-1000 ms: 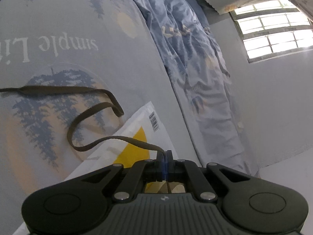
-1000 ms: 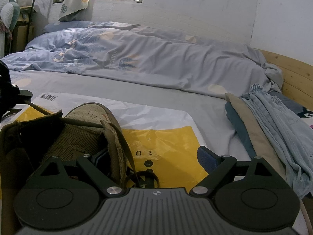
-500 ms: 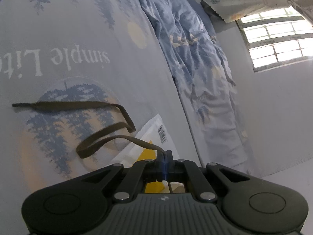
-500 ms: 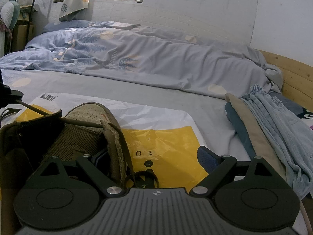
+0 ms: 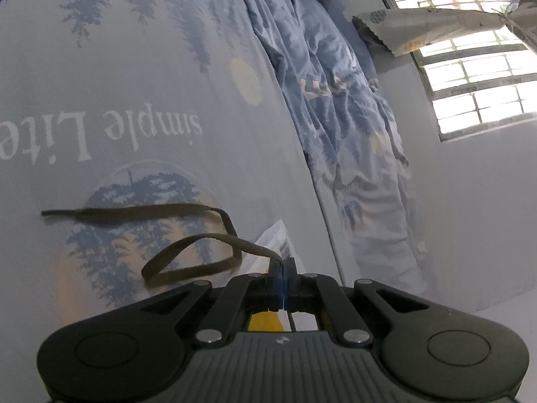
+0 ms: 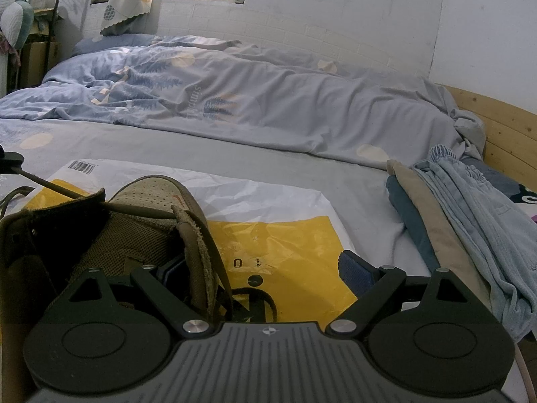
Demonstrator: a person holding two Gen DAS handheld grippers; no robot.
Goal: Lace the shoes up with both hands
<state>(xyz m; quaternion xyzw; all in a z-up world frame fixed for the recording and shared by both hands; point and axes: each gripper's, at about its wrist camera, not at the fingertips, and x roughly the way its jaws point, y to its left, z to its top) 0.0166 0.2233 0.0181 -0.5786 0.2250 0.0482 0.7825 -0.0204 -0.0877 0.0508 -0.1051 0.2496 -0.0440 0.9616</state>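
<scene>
At the far left, the left gripper (image 5: pixel 283 270) is pressed together on the brown shoelace (image 5: pixel 188 240), which runs taut rightward to the olive shoe (image 6: pixel 147 221) on the yellow-and-white bag (image 6: pixel 285 241) on the bed (image 6: pixel 335 181). The right gripper (image 6: pixel 261 268) stands spread astride the shoe's right eyelet flap, so it is likely nearer for the next threading.
</scene>
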